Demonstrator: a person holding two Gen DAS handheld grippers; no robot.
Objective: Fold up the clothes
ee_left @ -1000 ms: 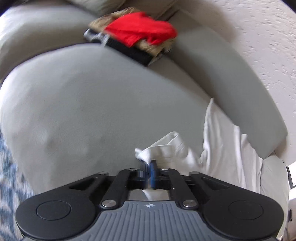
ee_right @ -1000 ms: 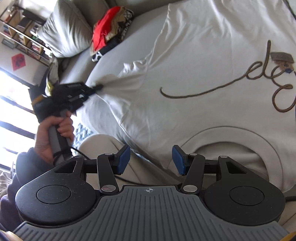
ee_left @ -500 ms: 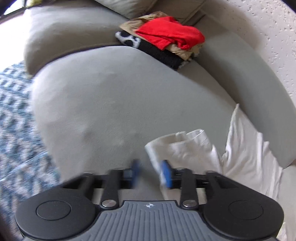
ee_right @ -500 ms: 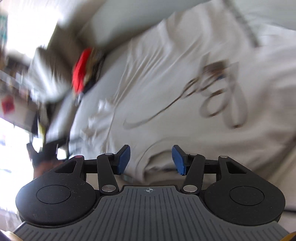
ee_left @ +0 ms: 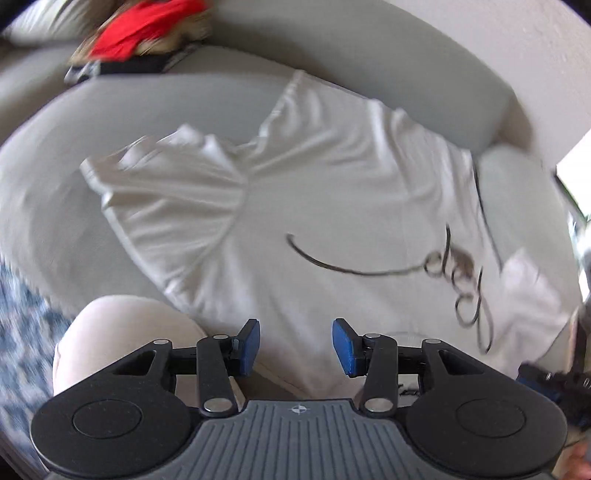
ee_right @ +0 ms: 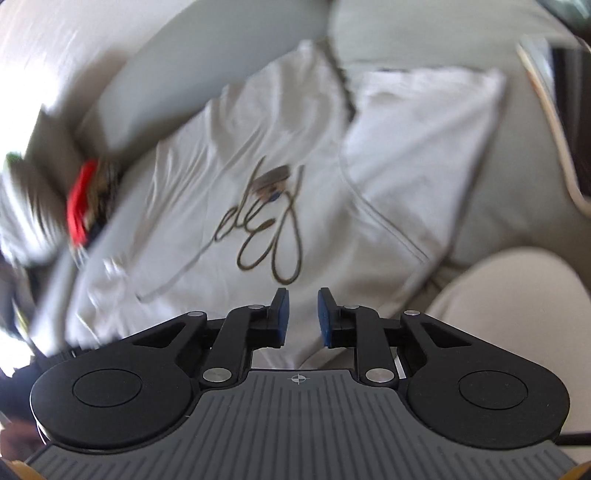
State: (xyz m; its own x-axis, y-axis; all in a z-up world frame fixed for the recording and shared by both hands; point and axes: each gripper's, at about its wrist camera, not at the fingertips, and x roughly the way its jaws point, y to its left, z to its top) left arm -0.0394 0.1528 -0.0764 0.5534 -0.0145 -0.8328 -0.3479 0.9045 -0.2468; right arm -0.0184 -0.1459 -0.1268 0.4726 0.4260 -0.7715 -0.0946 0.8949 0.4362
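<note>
1. The white T-shirt (ee_left: 332, 206) is lying spread across the grey sofa (ee_left: 110, 122), lettering up.
2. The left tongs (ee_left: 295, 347) are hovering agape above its near edge, holding nothing.
3. The right tongs (ee_right: 302, 317) are hanging parted, empty.

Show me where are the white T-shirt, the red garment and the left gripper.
white T-shirt (ee_left: 332, 206): left wrist view, on the chest fabric.
red garment (ee_left: 136, 29): left wrist view, on its blurred red middle.
left gripper (ee_left: 295, 347): left wrist view, midway between the open blue pads.

left gripper (ee_left: 295, 341) jaws apart, empty | white T-shirt (ee_left: 332, 206) spread on grey sofa (ee_left: 110, 110)
</note>
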